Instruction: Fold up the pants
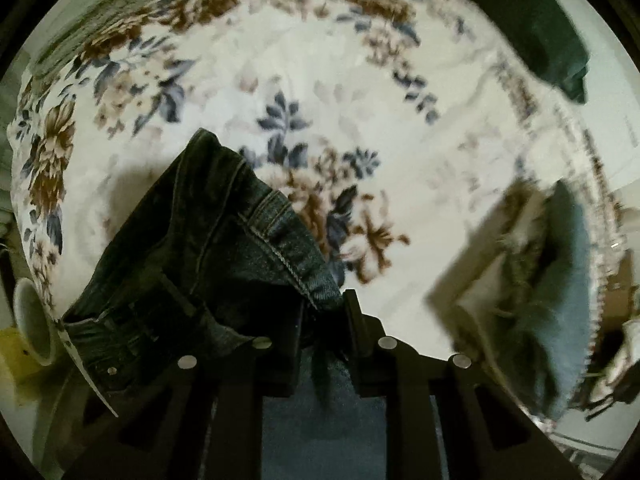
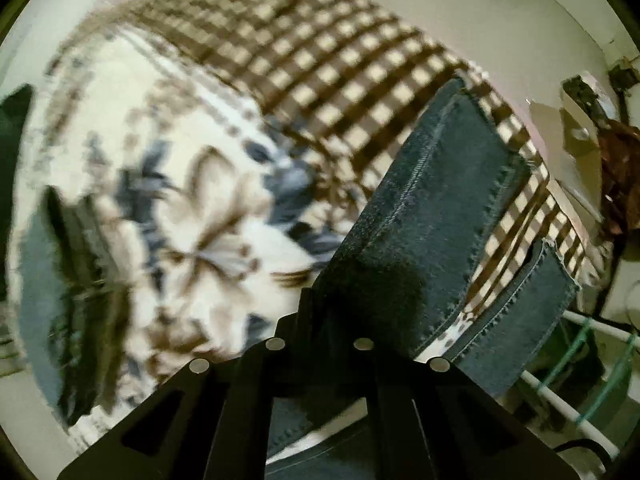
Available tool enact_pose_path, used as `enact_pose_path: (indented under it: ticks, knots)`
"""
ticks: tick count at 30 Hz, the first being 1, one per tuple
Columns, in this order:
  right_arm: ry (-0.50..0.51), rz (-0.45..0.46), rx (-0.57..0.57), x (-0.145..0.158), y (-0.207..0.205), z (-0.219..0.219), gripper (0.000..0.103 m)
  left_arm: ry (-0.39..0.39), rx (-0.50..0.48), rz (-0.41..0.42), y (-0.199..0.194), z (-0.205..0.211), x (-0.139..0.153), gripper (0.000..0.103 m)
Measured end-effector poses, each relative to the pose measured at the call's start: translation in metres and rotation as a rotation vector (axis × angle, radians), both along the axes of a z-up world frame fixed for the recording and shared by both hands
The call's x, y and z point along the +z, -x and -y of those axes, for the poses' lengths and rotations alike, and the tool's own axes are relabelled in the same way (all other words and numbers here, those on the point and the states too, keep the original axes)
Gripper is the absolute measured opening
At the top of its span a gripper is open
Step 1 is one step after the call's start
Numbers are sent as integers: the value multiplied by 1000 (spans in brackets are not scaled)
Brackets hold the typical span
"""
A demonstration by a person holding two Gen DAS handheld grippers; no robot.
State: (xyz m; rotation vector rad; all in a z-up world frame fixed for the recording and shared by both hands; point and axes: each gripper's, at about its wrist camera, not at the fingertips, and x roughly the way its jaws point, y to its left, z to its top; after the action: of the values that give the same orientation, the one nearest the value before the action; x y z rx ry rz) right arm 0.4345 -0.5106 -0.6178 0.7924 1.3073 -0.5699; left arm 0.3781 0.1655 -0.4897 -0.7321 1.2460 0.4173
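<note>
1. The jeans (image 1: 192,264) are held up over the bed (image 1: 360,80): in the left wrist view the waist end hangs left of the left gripper (image 1: 324,308), and in the right wrist view two leg ends (image 2: 436,216) hang ahead of and to the right of the right gripper (image 2: 316,312).
2. The left gripper's jaws are nearly closed, and a fold of denim is pinched between them near a stitched seam.
3. The right gripper's jaws are drawn together on the near part of one leg; the contact itself is shadowed.
4. Open floral sheet is seen far and to the right of the waist end; a dark green cloth (image 1: 536,28) lies at the far right edge of the bed.
5. A blurred blue-grey cloth (image 1: 560,280) is seen at the right in the left view; what it is cannot be told.
6. In the right view a brown checked blanket (image 2: 320,60) covers the far part of the bed, behind the legs.
7. The denim is dark blue, coarse and heavy, with pale double stitching; the leg hems are straight, with slightly frayed edges.
8. A white railing (image 2: 568,400) is seen at the near right, beside the lower leg end.
</note>
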Motion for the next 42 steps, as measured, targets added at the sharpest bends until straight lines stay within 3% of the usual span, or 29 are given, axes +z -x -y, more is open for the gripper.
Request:
enact_pose_path:
  ticks: [4,6,8,13,17,21,23,25,28,31,34,38,42]
  knots:
    - [11,162,16,53,46,-16,5,94,42,109,52,-15,25,15]
    - [22,191,24,77,62,-47,5,125,55,125,74,-22,24,15]
    - [44,197,40,79,96,-52,5,151,50,111,106,-27,15,15]
    - [77,119,19,35,168,-56,5,210,101,-19,174,-37,-49,15]
    - [87,49,-8,-3,201,-58,5,229,106,-106,203,-37,-101,15]
    - [50,-32,-32,-37,220,-52,6,288,119,-96,218,-42,-110,20]
    - [16,-56,-49,-48,229,-47,20,305,115,-90,223,-44,-100,20]
    - [-5,-63,-56,-50,237,-45,52,310,129,-70,229,-48,-86,23]
    - [-40,-9,-62,-38,252,-42,68,283,147,-40,232,-56,-71,30]
    - [-39,35,-54,-21,261,-38,73,215,132,-9,224,-56,-61,34]
    - [-21,76,-81,-6,264,-22,74,182,121,-12,215,-54,-69,72]
    - [-3,94,-160,-3,255,17,74,191,110,-18,207,-43,-85,72]
    - [-67,117,-292,-32,252,63,74,137,134,-20,201,-29,-93,72]
